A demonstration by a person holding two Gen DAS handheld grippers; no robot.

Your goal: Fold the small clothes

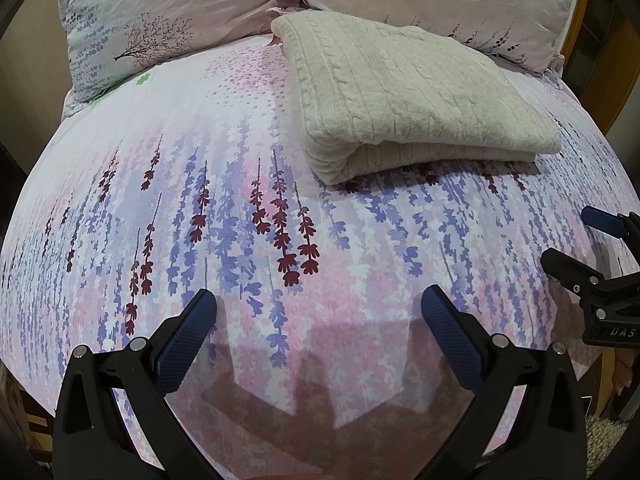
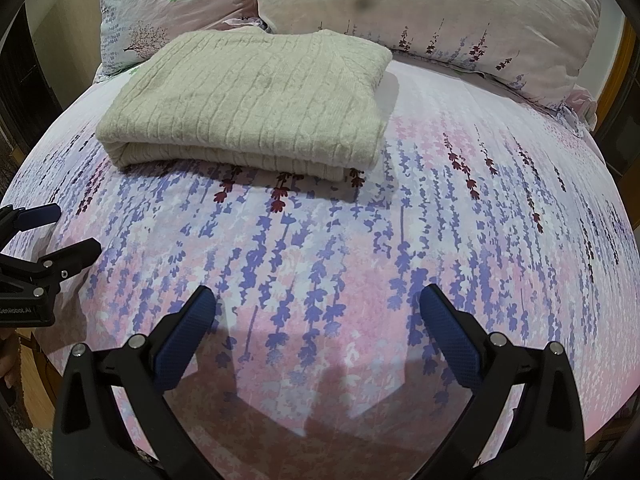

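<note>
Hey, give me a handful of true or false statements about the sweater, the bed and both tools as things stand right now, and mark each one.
1. The cream cable-knit sweater lies folded on the floral pink and purple bedsheet. True.
2. The left tool is clamped on the sweater. False: it is open and holds nothing, hanging over bare sheet.
3. The right tool is open and empty. True.
4. The sweater hangs off the near edge of the bed. False: it sits farther up, close to the two floral pillows.
5. A second garment lies spread out between the tools. False: only patterned sheet is there.
</note>
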